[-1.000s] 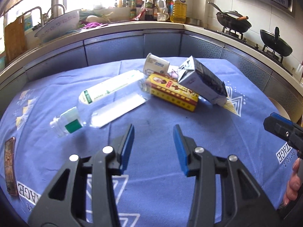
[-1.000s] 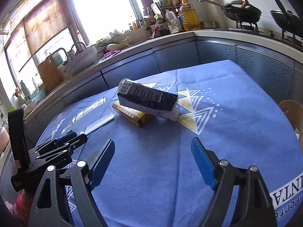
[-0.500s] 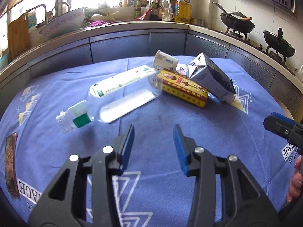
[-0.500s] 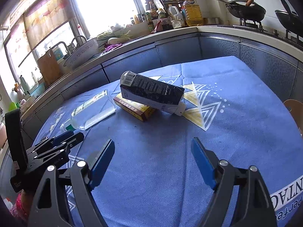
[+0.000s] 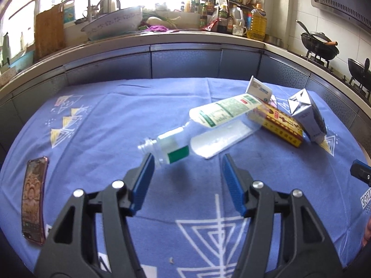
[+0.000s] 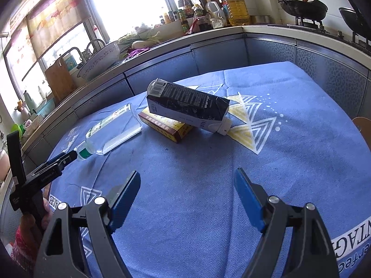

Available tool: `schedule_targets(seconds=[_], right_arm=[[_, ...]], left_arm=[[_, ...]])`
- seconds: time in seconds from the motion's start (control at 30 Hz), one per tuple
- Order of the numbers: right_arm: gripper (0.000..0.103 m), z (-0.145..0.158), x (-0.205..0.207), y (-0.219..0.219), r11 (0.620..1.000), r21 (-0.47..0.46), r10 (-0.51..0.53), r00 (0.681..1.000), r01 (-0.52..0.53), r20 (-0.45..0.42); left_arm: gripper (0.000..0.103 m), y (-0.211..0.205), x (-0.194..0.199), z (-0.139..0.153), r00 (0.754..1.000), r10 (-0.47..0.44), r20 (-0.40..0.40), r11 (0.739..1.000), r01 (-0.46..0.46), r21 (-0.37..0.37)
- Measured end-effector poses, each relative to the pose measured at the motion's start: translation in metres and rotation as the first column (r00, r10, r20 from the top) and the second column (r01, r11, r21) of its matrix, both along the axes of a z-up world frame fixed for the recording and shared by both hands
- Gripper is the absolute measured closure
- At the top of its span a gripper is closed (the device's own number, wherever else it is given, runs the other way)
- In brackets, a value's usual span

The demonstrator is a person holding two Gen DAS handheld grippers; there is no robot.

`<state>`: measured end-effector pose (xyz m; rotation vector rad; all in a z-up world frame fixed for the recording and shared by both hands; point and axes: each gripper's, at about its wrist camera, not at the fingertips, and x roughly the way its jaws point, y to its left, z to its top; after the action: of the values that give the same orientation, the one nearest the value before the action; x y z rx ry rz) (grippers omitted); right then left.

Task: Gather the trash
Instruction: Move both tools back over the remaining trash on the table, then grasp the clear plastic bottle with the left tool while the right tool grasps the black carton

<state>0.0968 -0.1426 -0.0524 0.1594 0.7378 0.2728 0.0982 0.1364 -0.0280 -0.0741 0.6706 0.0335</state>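
A clear plastic bottle (image 5: 208, 125) with a green label lies on its side on the blue tablecloth (image 5: 116, 115), its uncapped neck toward me. My left gripper (image 5: 186, 162) is just in front of that neck, its jaws opening, nothing between the pads. Beyond the bottle lie a yellow-red box (image 5: 280, 125), a dark milk carton (image 5: 310, 115) leaning on it, and a tipped white cup (image 5: 258, 89). In the right wrist view the bottle (image 6: 111, 129), box (image 6: 167, 127) and carton (image 6: 190, 108) lie ahead of my open, empty right gripper (image 6: 187, 180); the left gripper (image 6: 62, 159) nears the bottle neck.
A phone (image 5: 33, 199) in a red case lies near the cloth's left edge. A kitchen counter (image 5: 162, 41) curves behind the table with a large bowl (image 5: 113, 22), bottles and an oil jug (image 5: 256, 24). Woks (image 5: 318, 46) sit on the stove at right.
The left gripper has shifted left and closer to the bottle's neck, and its jaws have widened. The phone has come into view. The right gripper has stayed put and open.
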Motion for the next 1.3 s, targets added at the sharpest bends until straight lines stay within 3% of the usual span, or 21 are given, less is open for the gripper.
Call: schedule_targets(seconds=[0.13,0.23,0.3,0.43,0.6,0.73,0.9,0.97,1.1,1.17,1.2,1.3], right_arm=[[0.022,-0.002,0.001,0.0,1.0,0.003,0.0,1.0,0.0,-0.01],[0.022,-0.001,0.003,-0.001,1.0,-0.001,0.001,1.0,-0.001,-0.012],[0.022,0.001,0.008,0.0,1.0,-0.024,0.011,1.0,-0.011,-0.011],[0.022,0.008,0.026,0.008,0.987,-0.158,0.049,0.998,-0.044,0.025],[0.022,0.01,0.056,0.017,0.93,-0.364,0.105,0.989,-0.061,0.101],[0.022,0.001,0.086,0.023,0.873,-0.474,0.169,0.983,-0.112,0.078],[0.022,0.006,0.106,0.045,0.83,-0.501,0.294,0.956,-0.245,0.019],[0.022,0.009,0.114,0.059,0.801,-0.53,0.331,0.944,-0.279,0.005],[0.022,0.009,0.128,0.081,0.764,-0.567,0.363,0.931,-0.308,-0.016],[0.039,0.007,0.132,0.087,0.753,-0.565,0.379,0.924,-0.339,-0.05],[0.042,0.007,0.132,0.088,0.746,-0.578,0.374,0.926,-0.33,-0.047],[0.047,0.014,0.122,0.085,0.755,-0.579,0.373,0.928,-0.308,-0.008]], left_arm=[[0.041,0.007,0.018,0.005,0.999,-0.041,-0.003,0.999,0.041,-0.022],[0.034,-0.005,0.033,0.01,0.994,-0.112,0.009,0.993,0.112,0.037],[0.022,-0.017,0.043,0.012,0.983,-0.182,0.005,0.98,0.181,0.084],[0.016,-0.041,0.068,0.006,0.957,-0.286,-0.044,0.94,0.29,0.179],[0.013,-0.057,0.093,-0.009,0.942,-0.314,-0.114,0.908,0.333,0.255],[0.012,-0.065,0.096,-0.012,0.928,-0.346,-0.135,0.877,0.371,0.305],[0.012,-0.069,0.1,-0.01,0.913,-0.373,-0.164,0.849,0.407,0.338],[0.01,-0.073,0.107,-0.013,0.896,-0.392,-0.209,0.826,0.443,0.349],[0.011,-0.078,0.122,-0.026,0.888,-0.375,-0.265,0.794,0.456,0.403],[0.024,-0.076,0.125,-0.024,0.891,-0.377,-0.253,0.795,0.451,0.405],[0.032,-0.075,0.124,-0.021,0.889,-0.388,-0.243,0.799,0.456,0.393],[0.042,-0.073,0.118,-0.011,0.884,-0.413,-0.219,0.818,0.466,0.336]])
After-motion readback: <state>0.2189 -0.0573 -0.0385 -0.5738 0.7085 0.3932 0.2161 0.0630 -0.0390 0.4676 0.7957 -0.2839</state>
